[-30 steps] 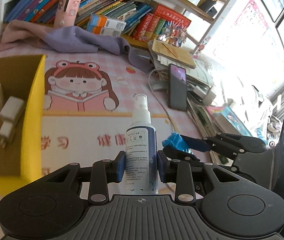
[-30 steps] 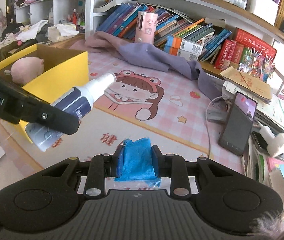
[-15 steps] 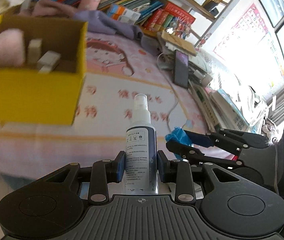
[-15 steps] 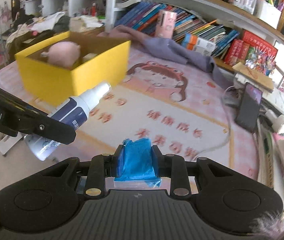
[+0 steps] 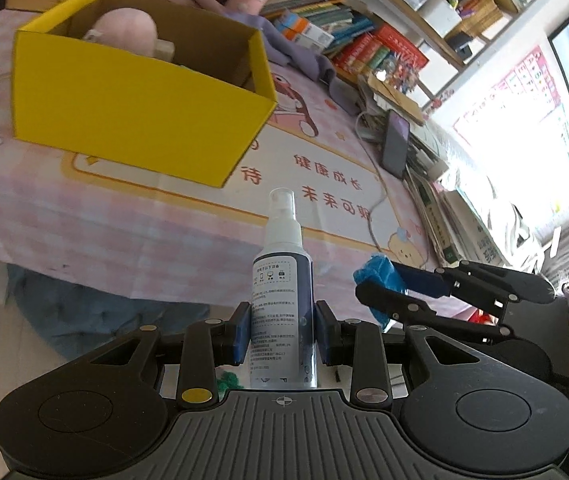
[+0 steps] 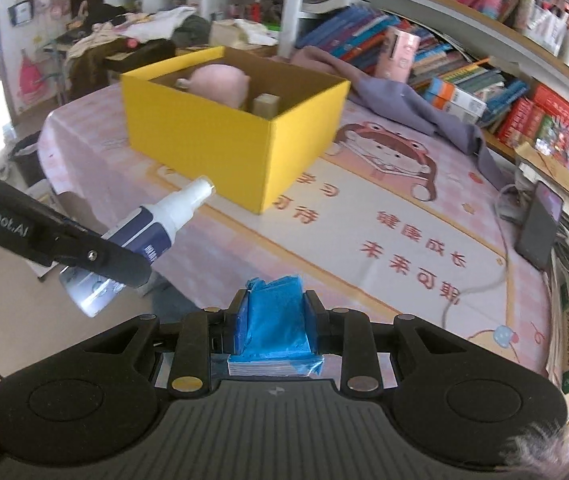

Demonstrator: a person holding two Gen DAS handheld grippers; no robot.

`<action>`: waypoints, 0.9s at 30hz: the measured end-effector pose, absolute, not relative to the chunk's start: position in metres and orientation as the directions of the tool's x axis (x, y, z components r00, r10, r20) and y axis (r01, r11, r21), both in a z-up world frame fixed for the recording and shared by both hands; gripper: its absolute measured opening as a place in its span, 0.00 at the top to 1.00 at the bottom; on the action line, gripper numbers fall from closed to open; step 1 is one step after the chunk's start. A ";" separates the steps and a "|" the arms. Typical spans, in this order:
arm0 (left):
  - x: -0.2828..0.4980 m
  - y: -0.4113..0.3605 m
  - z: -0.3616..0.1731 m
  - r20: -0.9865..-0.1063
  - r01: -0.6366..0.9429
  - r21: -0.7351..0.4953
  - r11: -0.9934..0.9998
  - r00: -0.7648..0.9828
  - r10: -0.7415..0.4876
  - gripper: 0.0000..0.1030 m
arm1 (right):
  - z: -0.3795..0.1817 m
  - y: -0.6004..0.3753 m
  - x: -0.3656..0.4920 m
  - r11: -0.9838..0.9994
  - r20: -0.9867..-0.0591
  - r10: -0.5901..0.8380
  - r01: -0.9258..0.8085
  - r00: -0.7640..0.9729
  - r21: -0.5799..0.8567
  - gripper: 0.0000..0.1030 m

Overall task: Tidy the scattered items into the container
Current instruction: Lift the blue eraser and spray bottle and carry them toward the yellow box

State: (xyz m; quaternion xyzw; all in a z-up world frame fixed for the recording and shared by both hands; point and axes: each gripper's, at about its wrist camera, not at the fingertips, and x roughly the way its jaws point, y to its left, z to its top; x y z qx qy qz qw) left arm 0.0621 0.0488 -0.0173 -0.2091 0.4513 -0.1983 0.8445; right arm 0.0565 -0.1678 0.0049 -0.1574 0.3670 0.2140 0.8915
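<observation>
Off the table's edge, left gripper [image 5: 283,334] jaws clamp a spray bottle [image 5: 283,312]; right gripper [image 6: 274,330] jaws pinch a blue packet [image 6: 274,330].

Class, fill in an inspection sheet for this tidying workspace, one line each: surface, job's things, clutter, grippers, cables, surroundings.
Surface: table under a pink cartoon-print tablecloth.
Job's things: open yellow cardboard box on the table, holding a pink plush toy and a small beige block; white-capped navy spray bottle and folded blue plastic packet, both held off the table.
Clutter: black smartphone, purple cloth, stacked papers.
Grippers: left gripper shut on the bottle; right gripper shut on the packet.
Cables: white cable near the phone.
Surroundings: crowded bookshelves, bright window.
</observation>
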 end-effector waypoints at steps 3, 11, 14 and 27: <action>0.056 0.056 -0.018 -0.675 0.129 -0.538 0.833 0.526 -0.517 0.70 | 0.006 -0.159 0.052 0.841 -0.721 0.285 -0.525 0.632 -0.128 0.75; 0.040 0.079 -0.018 -0.673 0.078 -0.539 0.839 0.558 -0.485 0.70 | 0.007 -0.137 0.045 0.802 -0.717 0.330 -0.583 0.613 -0.129 0.75; 0.035 0.088 -0.016 -0.671 0.061 -0.538 0.841 0.573 -0.471 0.70 | 0.009 -0.128 0.044 0.787 -0.715 0.354 -0.605 0.603 -0.121 0.75; 0.016 0.131 -0.008 -0.660 -0.043 -0.534 0.844 0.646 -0.384 0.70 | 0.015 -0.082 0.054 0.673 -0.700 0.467 -0.731 0.541 -0.116 0.75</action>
